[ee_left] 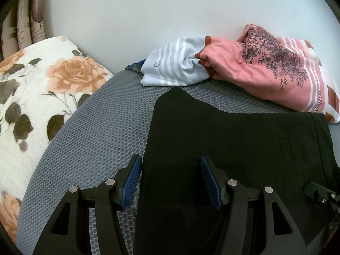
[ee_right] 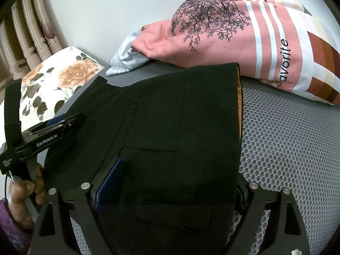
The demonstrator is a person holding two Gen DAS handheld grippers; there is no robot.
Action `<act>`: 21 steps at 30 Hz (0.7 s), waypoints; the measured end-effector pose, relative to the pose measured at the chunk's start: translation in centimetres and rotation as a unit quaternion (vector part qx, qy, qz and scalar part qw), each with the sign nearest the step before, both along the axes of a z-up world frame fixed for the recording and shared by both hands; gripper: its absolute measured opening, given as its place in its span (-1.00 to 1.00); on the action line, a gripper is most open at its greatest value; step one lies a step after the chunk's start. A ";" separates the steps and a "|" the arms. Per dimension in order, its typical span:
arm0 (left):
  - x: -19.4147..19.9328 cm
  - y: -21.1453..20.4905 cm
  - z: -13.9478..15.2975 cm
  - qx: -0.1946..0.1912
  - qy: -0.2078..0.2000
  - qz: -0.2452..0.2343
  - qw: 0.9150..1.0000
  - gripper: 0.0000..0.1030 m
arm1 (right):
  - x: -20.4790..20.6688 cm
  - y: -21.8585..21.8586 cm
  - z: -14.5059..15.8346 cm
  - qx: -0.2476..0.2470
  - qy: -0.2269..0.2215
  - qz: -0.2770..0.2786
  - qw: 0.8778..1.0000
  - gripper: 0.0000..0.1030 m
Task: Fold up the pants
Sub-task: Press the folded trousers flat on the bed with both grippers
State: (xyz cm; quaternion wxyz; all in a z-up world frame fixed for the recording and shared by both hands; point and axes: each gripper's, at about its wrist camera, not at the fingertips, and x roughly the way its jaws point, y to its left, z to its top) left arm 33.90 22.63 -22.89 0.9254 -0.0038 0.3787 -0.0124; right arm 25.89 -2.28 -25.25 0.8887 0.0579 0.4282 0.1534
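Note:
Black pants (ee_left: pixel 233 138) lie folded and flat on the grey mesh mattress (ee_left: pixel 95 127). My left gripper (ee_left: pixel 171 180) stands open over their left edge. One blue pad (ee_left: pixel 133 178) is above the mesh and the other rests above the cloth, neither pressing. In the right wrist view the pants (ee_right: pixel 180 116) show a pocket seam and an orange-lined waistband at the right edge. My right gripper (ee_right: pixel 176 180) straddles the near end of the fold with jaws wide; its right finger is mostly hidden by cloth. The left gripper (ee_right: pixel 70 120) shows there too, held by a hand (ee_right: pixel 25 189).
A floral pillow (ee_left: pixel 42 89) lies along the mattress's left side. Crumpled pink and white striped bedding (ee_left: pixel 265 68) is heaped at the far side against a pale wall, touching the pants' far corner. Curtains (ee_left: pixel 21 27) hang at the far left.

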 end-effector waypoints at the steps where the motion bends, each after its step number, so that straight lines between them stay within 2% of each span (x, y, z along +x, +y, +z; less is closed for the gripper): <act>1: 0.0 -0.1 0.0 0.000 0.000 0.000 1.000 0.13 | 0.0 0.0 0.0 0.000 0.000 0.000 1.000 0.68; 21: -0.1 -0.1 -0.1 0.001 -0.001 0.001 1.000 0.14 | 0.2 -0.2 -0.1 -0.002 0.000 0.003 1.000 0.70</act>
